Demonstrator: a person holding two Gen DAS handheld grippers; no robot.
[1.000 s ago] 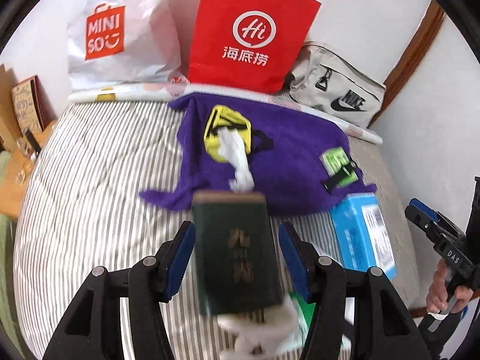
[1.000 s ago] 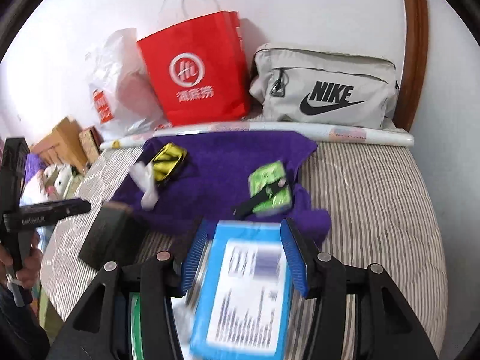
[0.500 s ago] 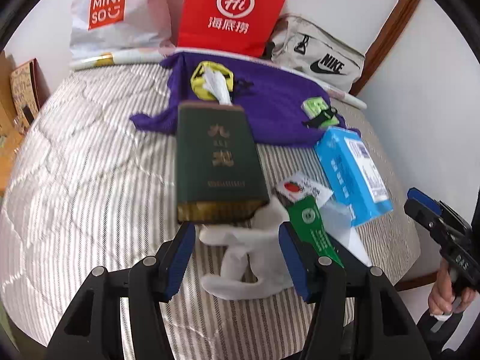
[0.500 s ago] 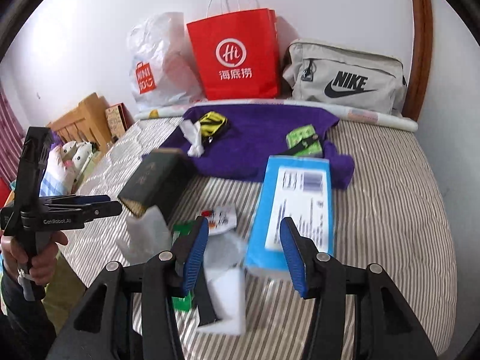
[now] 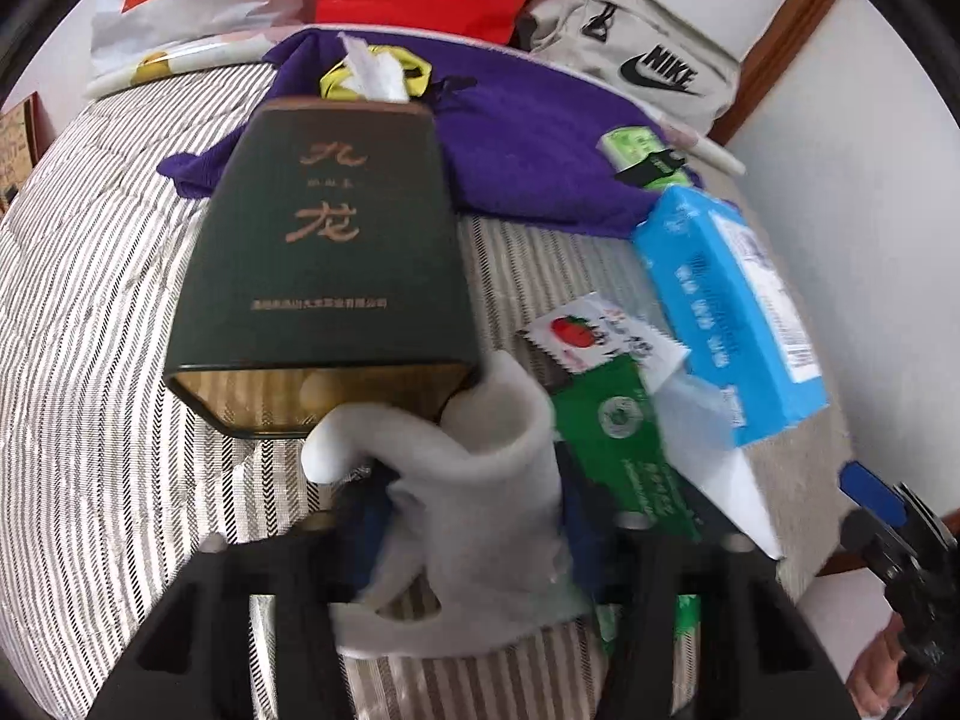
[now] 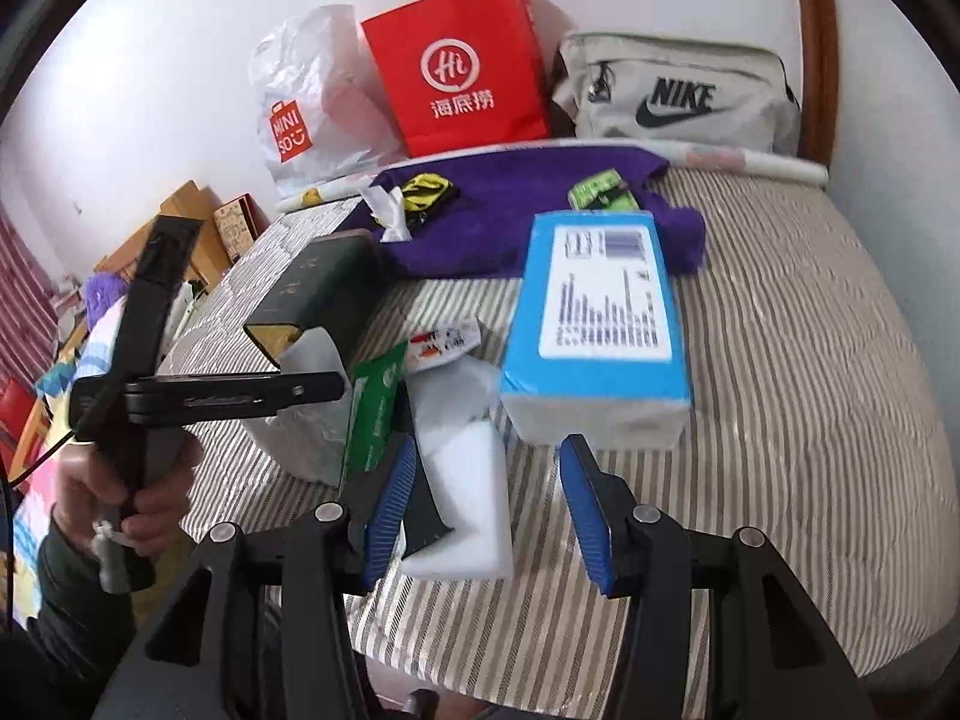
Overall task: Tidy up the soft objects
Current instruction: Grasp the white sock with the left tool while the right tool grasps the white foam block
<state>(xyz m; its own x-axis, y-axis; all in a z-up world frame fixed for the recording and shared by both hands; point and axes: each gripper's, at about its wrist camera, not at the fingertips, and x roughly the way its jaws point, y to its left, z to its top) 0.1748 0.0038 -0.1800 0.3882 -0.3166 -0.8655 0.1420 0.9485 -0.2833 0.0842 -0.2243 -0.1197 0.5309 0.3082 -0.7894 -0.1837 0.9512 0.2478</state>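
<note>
A: Foam (image 5: pixel 480 498) sits between your left tongs (image 5: pixel 474 516), pads either side, curling up against the tin (image 5: pixel 327 252) ahead. Gripped or not, can't tell, blurred.

B: Right tongs (image 6: pixel 489 507)?

A: Yours are spread open, nothing held. White block (image 6: pixel 465 474) by the left pad, blue box (image 6: pixel 600 324) just ahead.

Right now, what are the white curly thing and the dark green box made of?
The white curly thing looks like soft foam sheet: matte, thick, bent in a loose curl. The dark green box looks like metal tin, maybe: smooth satin sides, shiny gold inside its open end.
</note>
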